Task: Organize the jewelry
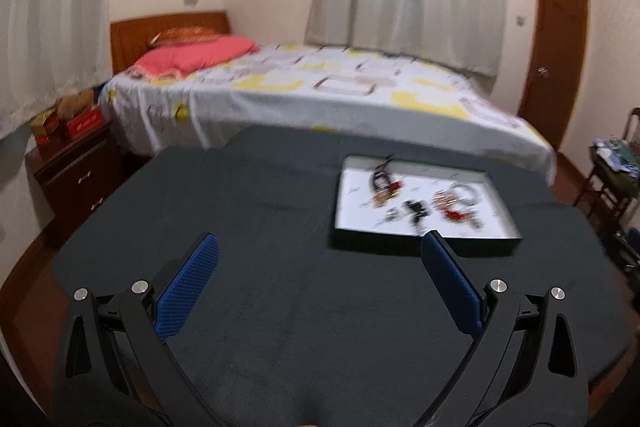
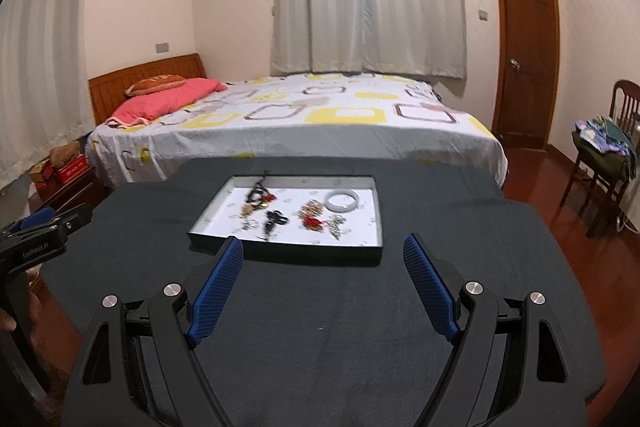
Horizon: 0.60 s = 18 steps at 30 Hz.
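A shallow tray (image 2: 360, 251) with a white floor and dark walls lies on the dark-cloth table (image 2: 320, 327). Several jewelry pieces lie in it: a white bangle (image 2: 341, 201), a black piece (image 2: 274, 219), a red and gold piece (image 2: 310, 215) and a dark bead string (image 2: 258, 193). My right gripper (image 2: 322, 247) is open and empty, just in front of the tray's near wall. My left gripper (image 1: 320, 247) is open and empty, left of the tray (image 1: 472, 245). The left gripper also shows at the left edge of the right wrist view (image 2: 48, 225).
A bed (image 2: 320, 131) with a patterned sheet and pink pillow stands right behind the table. A nightstand (image 1: 76, 171) with red boxes is at the left. A wooden door (image 2: 524, 47) and a chair (image 2: 600, 163) with clothes are at the right.
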Each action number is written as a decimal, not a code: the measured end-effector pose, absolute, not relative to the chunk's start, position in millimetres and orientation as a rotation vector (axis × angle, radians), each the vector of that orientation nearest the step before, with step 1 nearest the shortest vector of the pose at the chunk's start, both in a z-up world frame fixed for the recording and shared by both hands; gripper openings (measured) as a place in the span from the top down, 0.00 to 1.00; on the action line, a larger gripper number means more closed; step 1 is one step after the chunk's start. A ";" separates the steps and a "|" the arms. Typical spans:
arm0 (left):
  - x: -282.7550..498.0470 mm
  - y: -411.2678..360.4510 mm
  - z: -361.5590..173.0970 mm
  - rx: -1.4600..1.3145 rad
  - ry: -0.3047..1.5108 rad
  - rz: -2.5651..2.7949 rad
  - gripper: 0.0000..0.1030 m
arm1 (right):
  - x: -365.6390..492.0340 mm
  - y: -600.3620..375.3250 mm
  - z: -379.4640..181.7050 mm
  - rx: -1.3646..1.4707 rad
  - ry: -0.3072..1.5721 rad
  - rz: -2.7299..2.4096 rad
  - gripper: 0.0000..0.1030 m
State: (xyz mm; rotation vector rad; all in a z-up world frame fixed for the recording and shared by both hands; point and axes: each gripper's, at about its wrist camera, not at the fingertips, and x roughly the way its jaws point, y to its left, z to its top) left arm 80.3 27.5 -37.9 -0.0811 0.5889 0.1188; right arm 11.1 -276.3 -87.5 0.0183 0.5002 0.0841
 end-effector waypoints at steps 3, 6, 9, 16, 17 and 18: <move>124.1 48.8 -66.6 -0.091 0.674 0.182 0.04 | 43.9 -297.3 -110.9 0.024 0.531 0.010 0.19; 166.0 74.1 -95.9 -0.115 0.744 0.246 0.04 | 82.5 -323.0 -134.1 0.017 0.588 -0.075 0.18; 206.3 105.9 -128.0 -0.156 0.796 0.320 0.04 | 125.8 -354.7 -160.9 0.025 0.671 -0.159 0.18; 264.7 156.4 -167.2 -0.150 0.851 0.446 0.04 | 189.5 -418.6 -208.7 0.044 0.792 -0.300 0.18; 271.6 161.9 -171.4 -0.147 0.860 0.451 0.04 | 194.9 -425.9 -214.7 0.057 0.814 -0.309 0.18; 277.9 166.3 -175.7 -0.147 0.875 0.450 0.04 | 198.2 -429.4 -219.3 0.068 0.832 -0.311 0.18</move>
